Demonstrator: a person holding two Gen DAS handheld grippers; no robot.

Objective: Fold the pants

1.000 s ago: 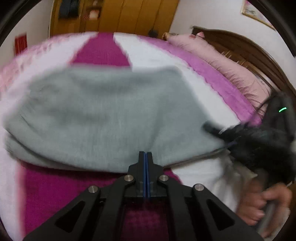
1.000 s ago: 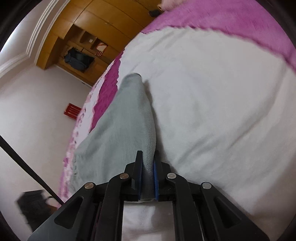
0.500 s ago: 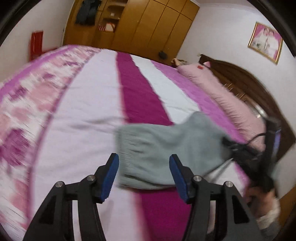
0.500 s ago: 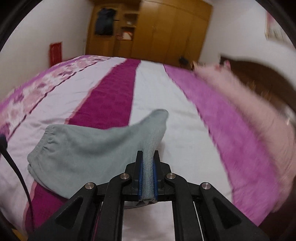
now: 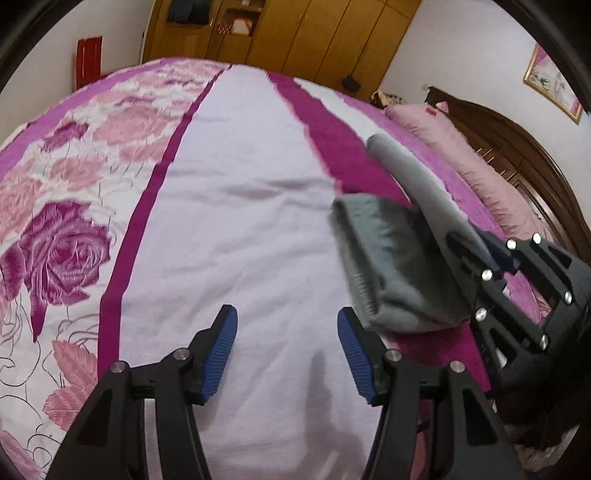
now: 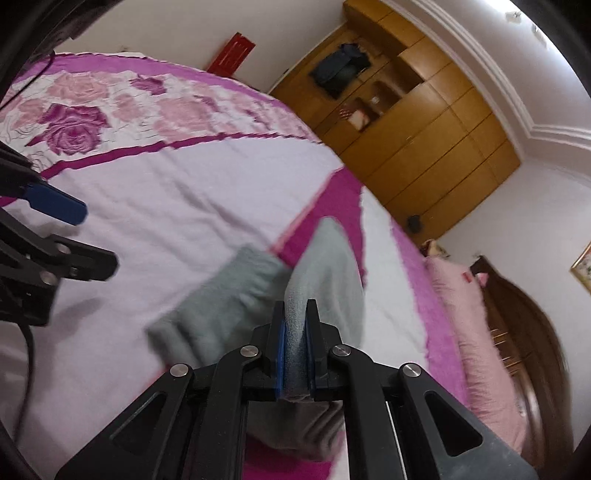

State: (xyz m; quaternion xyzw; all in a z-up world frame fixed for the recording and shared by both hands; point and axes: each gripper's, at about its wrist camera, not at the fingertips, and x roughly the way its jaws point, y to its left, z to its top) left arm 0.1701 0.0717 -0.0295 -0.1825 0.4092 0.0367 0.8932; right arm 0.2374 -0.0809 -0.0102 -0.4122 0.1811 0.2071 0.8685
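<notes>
The grey pants [image 5: 399,258] hang folded over in the air above the bed, held at the right of the left wrist view. My right gripper [image 6: 294,354] is shut on a bunched fold of the pants [image 6: 325,280]; it shows in the left wrist view [image 5: 491,258] too. The elastic waistband [image 5: 354,269] faces left. My left gripper [image 5: 286,350] is open and empty, low over the white stripe of the bedspread, just left of the pants. Its blue pad [image 6: 55,205] shows at the left of the right wrist view.
The bed [image 5: 229,177] has a pink, white and magenta rose bedspread. Pink pillows [image 5: 469,162] lie against a dark wooden headboard [image 5: 532,155] at right. A wooden wardrobe [image 5: 295,33] stands beyond the bed.
My left gripper opened, let go of the pants and swung left over the bedspread. My right gripper lifted the pants and carried them left, so they hang doubled over.
</notes>
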